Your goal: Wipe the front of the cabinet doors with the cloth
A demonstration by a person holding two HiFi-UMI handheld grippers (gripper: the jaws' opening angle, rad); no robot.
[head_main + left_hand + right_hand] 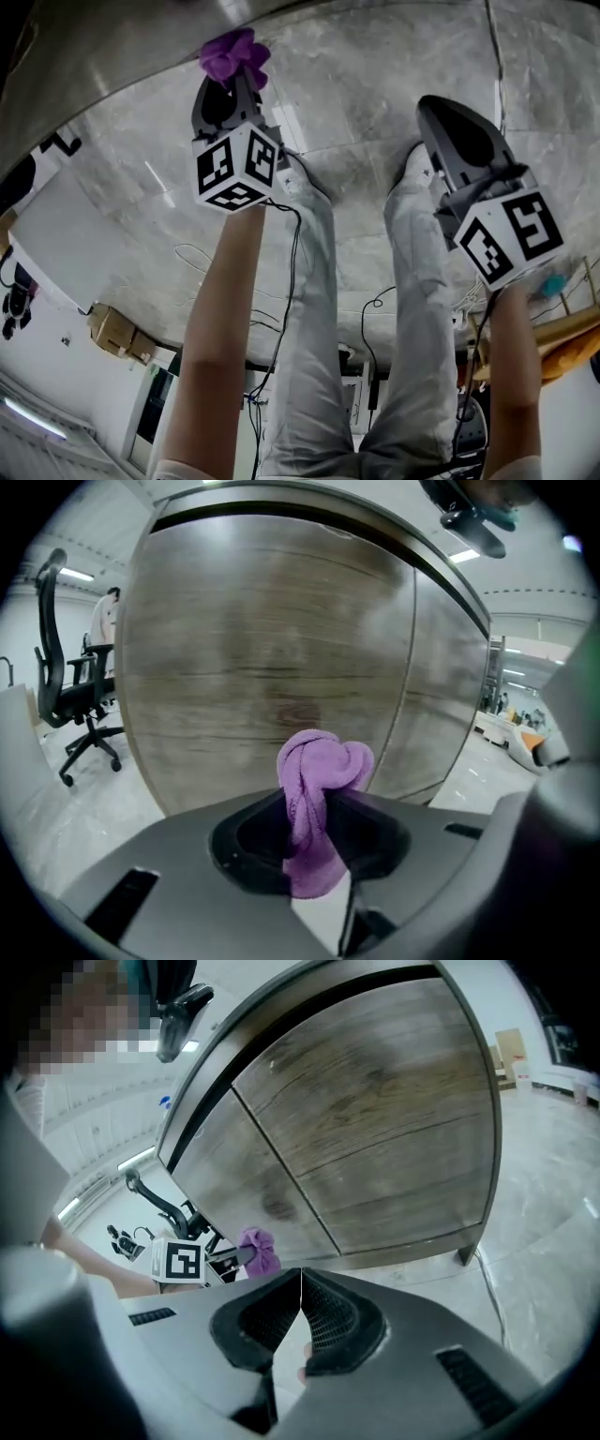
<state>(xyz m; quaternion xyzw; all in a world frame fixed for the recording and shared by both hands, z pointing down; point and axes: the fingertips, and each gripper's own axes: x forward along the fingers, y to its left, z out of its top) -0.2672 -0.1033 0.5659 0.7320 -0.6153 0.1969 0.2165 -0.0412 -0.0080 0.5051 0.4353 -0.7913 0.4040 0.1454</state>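
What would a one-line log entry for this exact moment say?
left hand-held gripper: shut on purple cloth | cloth position: near wooden cabinet doors, contact unclear | right hand-held gripper: shut, empty

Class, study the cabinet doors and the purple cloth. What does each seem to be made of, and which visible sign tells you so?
Cabinet doors: wood or a wood-look laminate, grey-brown with a matt finish. Horizontal grain streaks show, but whether they are real or printed cannot be told.
Cloth: a soft textile, probably microfibre or terry. Its fuzzy nap and limp, twisted folds suggest it.
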